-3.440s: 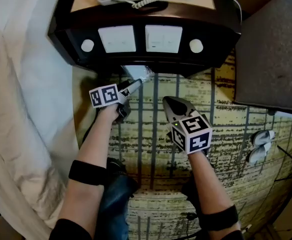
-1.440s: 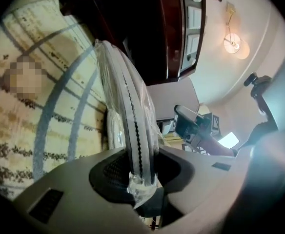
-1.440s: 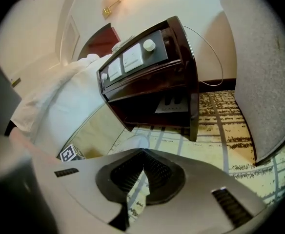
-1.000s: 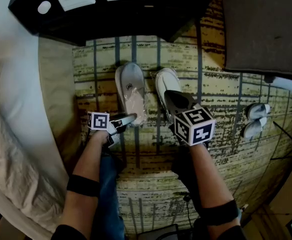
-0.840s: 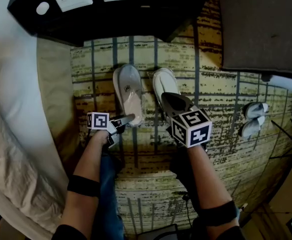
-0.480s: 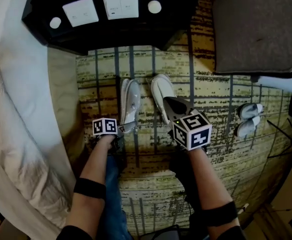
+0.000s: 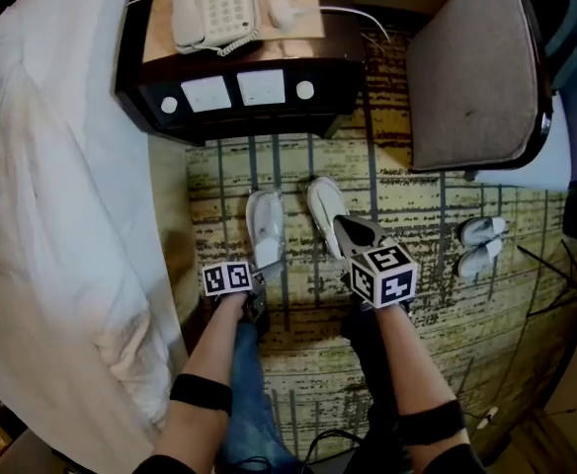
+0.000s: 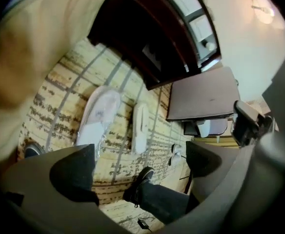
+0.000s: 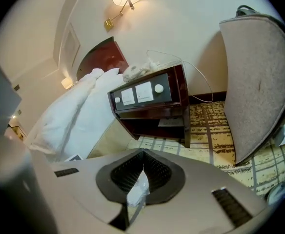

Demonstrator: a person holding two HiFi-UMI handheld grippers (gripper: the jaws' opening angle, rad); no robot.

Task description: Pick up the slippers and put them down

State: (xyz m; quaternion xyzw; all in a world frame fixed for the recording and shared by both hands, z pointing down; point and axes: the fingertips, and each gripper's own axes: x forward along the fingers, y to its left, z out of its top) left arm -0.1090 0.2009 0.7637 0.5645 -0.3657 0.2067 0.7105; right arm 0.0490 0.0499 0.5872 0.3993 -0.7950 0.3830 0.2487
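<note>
Two white slippers lie side by side on the patterned carpet in front of the nightstand: the left slipper (image 7: 266,227) (image 8: 97,116) and the right slipper (image 7: 324,208) (image 8: 140,127). My left gripper (image 7: 260,276) (image 8: 137,165) hangs just behind the left slipper. Its jaws have just been opening and now stand wide apart with nothing between them. My right gripper (image 7: 354,233) (image 9: 141,172) is above the right slipper's heel end and covers part of it. It is shut, with a scrap of clear plastic wrap (image 9: 135,193) pinched between its pads.
A dark nightstand (image 7: 239,92) with a telephone (image 7: 209,8) stands ahead. White bedding (image 7: 61,215) fills the left. A chair with a grey cushion (image 7: 476,67) stands at the right, with another pair of white slippers (image 7: 476,245) near it. The person's shoe (image 8: 141,179) is below.
The left gripper has let go of the left slipper, which now rests on the carpet. Both grippers have risen and the view has pulled back, so the nightstand top now shows.
</note>
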